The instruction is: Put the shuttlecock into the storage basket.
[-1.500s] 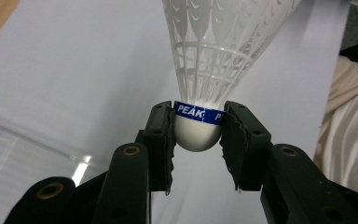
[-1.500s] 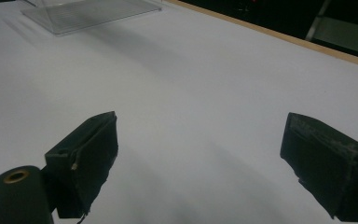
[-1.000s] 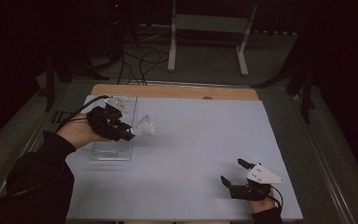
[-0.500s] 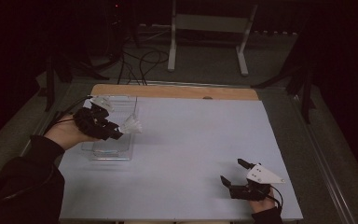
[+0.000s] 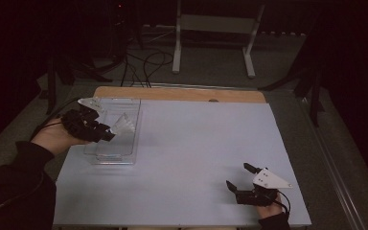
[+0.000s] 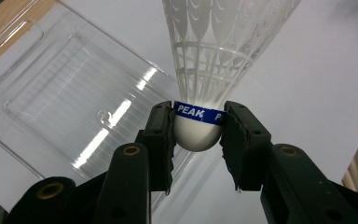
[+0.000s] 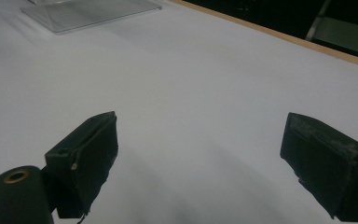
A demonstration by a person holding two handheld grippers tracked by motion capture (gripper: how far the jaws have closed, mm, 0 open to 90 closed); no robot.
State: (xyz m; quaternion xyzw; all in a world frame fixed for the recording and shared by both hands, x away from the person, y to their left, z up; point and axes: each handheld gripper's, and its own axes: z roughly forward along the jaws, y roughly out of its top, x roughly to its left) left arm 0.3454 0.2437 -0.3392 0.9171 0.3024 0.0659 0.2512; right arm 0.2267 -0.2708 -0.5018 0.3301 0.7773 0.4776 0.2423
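One shuttlecock [image 5: 122,124], in left tongs [image 5: 106,134], has moved left over tray [image 5: 130,106].

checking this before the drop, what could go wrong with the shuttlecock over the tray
1. The left gripper clamps only the rounded cork of the shuttlecock, at its blue band; it might slip or pivot out.
2. The clear plastic tray looks light and lies loose on the table, so a brush from the jaws might shift it.
3. The skirt may catch the tray rim.
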